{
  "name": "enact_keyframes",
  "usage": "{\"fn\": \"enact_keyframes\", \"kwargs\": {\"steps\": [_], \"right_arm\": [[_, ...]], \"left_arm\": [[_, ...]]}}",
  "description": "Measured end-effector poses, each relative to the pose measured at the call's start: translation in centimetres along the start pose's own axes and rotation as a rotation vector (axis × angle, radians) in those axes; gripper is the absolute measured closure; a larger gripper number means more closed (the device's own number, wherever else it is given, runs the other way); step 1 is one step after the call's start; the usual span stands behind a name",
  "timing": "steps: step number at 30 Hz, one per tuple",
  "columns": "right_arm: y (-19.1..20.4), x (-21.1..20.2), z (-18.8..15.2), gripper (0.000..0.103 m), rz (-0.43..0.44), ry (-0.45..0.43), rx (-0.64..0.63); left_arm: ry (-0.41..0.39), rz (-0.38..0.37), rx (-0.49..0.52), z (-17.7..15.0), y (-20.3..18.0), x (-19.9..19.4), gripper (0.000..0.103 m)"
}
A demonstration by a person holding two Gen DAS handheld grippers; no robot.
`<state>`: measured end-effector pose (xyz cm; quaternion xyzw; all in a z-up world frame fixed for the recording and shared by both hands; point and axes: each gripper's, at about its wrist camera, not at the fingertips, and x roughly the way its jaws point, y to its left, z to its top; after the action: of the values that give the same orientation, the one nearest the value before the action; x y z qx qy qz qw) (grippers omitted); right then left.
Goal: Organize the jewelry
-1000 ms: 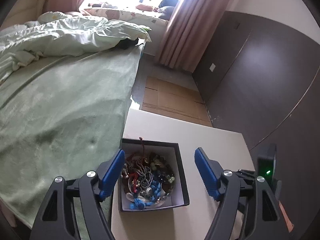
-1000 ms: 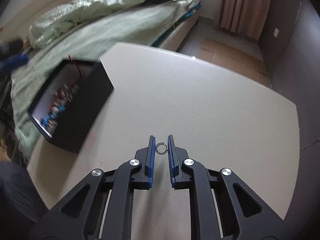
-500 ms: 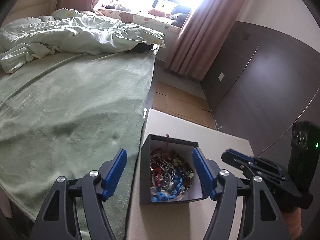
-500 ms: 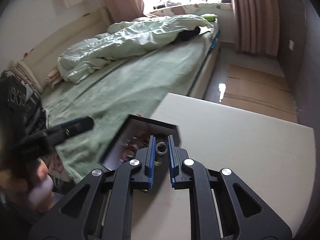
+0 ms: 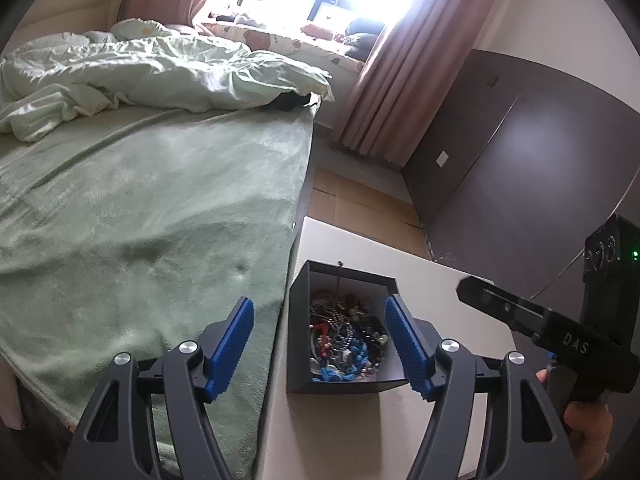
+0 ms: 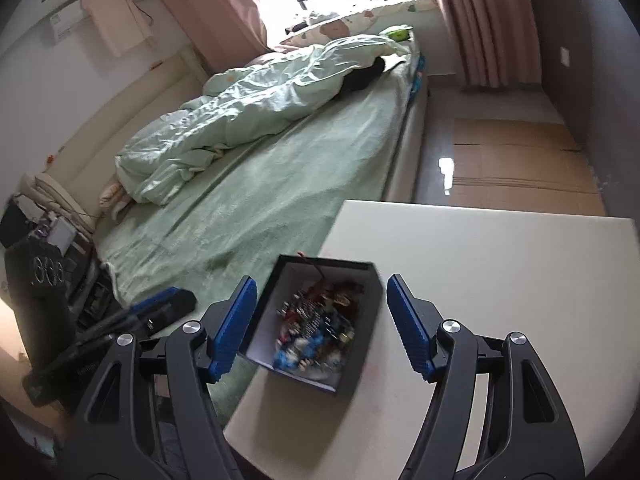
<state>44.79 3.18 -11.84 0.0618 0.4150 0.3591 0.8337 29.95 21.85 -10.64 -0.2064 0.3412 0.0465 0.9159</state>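
Jewelry (image 5: 346, 340) in box (image 5: 298, 332) on table (image 5: 452, 284) corner, bed (image 5: 140, 208) left

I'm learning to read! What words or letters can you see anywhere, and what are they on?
"DAS": pale letters on the black right gripper, seen in the left wrist view.
White wall label above the green bed: print too small to read.
Nothing else is readable.

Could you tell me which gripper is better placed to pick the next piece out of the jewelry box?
Right gripper: open, empty, framing the box. The left gripper sits half over the bed.
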Motion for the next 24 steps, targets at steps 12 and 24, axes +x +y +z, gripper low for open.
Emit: {"fn": "enact_keyframes", "kwargs": {"steps": [12,24], "right_arm": [[-1.1,-9.1,-5.7,0.013,-0.118,-0.027,0.079],[-0.4,-17.1,-12.0,0.005,-0.232,-0.108,0.124]], "left_arm": [[-0.086,-0.005,0.103,-2.0,-4.8,-4.9,0.009],[-0.053,-0.015,0.162,-5.7,-8.1,-7.4,0.009]]}}
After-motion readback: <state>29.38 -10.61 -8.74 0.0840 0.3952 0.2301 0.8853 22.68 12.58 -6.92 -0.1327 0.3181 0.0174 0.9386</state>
